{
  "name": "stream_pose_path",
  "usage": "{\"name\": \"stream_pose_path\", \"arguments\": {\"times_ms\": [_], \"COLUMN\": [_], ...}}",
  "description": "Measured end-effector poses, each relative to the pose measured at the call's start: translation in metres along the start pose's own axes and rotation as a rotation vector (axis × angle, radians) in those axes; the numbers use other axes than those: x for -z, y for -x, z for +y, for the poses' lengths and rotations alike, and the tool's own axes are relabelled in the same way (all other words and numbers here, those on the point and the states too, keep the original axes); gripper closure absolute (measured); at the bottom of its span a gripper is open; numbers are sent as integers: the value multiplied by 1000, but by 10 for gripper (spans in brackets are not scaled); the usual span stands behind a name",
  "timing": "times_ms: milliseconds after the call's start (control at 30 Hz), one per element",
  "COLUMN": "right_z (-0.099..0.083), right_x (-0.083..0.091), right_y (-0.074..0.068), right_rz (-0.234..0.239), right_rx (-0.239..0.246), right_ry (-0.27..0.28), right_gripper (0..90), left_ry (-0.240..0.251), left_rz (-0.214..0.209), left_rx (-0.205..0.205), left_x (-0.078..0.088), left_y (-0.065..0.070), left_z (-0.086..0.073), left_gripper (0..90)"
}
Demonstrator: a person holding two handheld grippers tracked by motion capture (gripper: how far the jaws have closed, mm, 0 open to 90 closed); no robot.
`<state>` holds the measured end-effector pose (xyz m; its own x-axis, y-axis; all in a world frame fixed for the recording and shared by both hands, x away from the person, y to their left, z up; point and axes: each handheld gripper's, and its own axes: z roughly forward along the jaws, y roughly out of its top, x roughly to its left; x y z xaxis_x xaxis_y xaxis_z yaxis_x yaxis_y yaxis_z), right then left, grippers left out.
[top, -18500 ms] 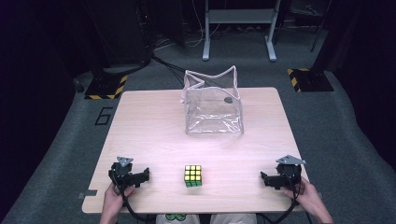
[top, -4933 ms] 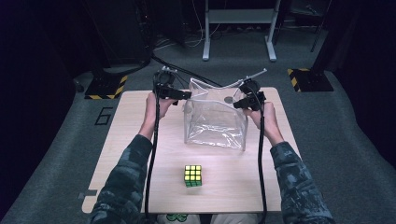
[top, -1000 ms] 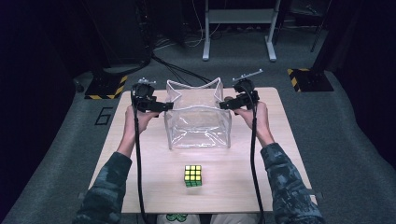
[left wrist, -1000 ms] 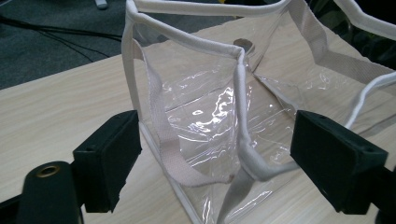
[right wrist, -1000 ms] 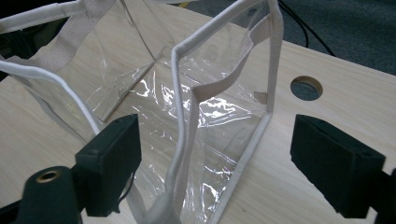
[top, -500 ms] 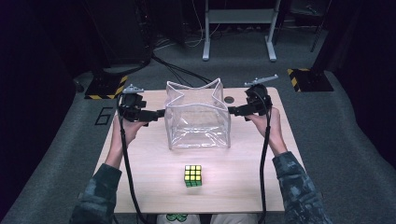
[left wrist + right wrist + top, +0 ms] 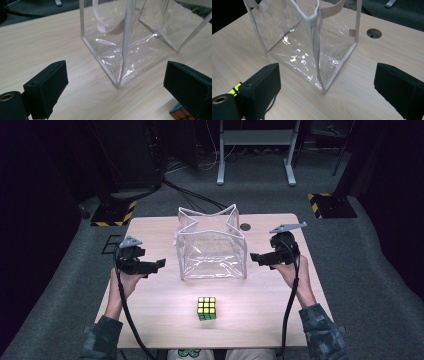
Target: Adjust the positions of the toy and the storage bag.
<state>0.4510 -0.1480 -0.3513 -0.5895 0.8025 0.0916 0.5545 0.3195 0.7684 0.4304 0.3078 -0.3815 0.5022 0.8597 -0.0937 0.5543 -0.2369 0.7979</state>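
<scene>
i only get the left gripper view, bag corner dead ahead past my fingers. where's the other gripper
observer: the right gripper sits at the opposite side of the clear bag, apart from it. Its fingers have just been opening and nothing is between them.
operator: and mine, touching the bag?
observer: no, the high view shows a gap of bare table between the left gripper and the bag. Its fingers have also just been opening, with nothing between them.
operator: i see a bit of cube at my edge
observer: that is a whole puzzle cube, standing alone in front of the bag on the person's side, untouched.
</scene>
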Motion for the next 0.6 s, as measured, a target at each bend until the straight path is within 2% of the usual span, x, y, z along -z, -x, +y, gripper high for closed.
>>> {"name": "stream_pose_path", "arguments": {"times_ms": [200, 367, 500, 600], "right_z": [-31, -56, -78, -91], "right_x": [-4, -13, -22, -30], "right_y": [-9, -14, -23, -29], "right_rz": [2, 23, 22, 3], "right_rx": [10, 9, 15, 35], "right_ry": [-3, -10, -28, -41], "right_gripper": [70, 45, 26, 17], "left_ry": [-29, -49, -77, -99], "left_rz": [27, 39, 57, 77], "left_rx": [17, 51, 74, 76], "left_x": [-7, -15, -22, -30], "left_y": [-1, -3, -8, -14], "left_z": [-38, -70, -98, -117], "left_gripper": [52, 43, 33, 9]}}
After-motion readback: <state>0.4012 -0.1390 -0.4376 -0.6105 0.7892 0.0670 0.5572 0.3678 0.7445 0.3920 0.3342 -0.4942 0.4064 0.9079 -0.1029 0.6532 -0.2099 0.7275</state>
